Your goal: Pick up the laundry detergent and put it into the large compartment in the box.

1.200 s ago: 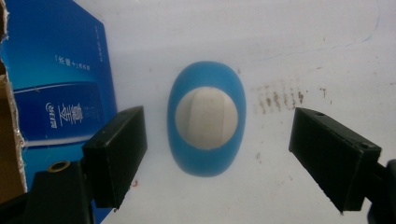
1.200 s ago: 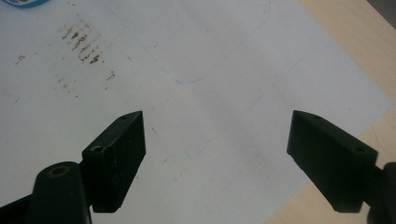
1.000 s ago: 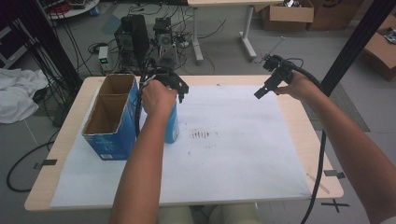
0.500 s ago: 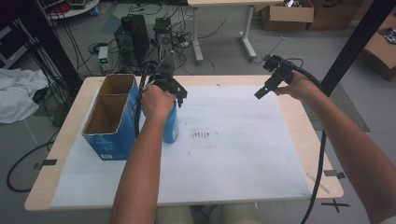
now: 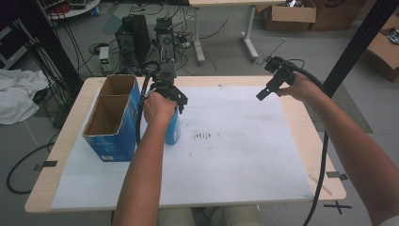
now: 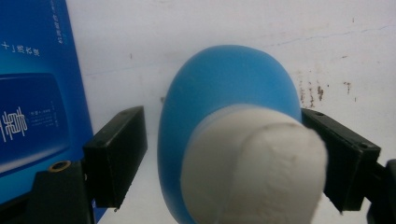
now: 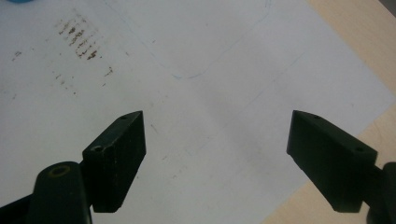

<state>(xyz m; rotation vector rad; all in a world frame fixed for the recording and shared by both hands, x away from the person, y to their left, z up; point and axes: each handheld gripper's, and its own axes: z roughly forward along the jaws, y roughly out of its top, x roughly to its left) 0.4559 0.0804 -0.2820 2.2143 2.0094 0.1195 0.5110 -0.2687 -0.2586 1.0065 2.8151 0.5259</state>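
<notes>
Wooden table (image 5: pixel 301 127) bears white sheet (image 5: pixel 235 155), blue box (image 5: pixel 113 141)

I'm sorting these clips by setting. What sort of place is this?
Probably a lab or workshop rather than a home: a paper-covered table stands on a grey floor with computer towers and loose cables behind it, and cardboard boxes farther back.
</notes>
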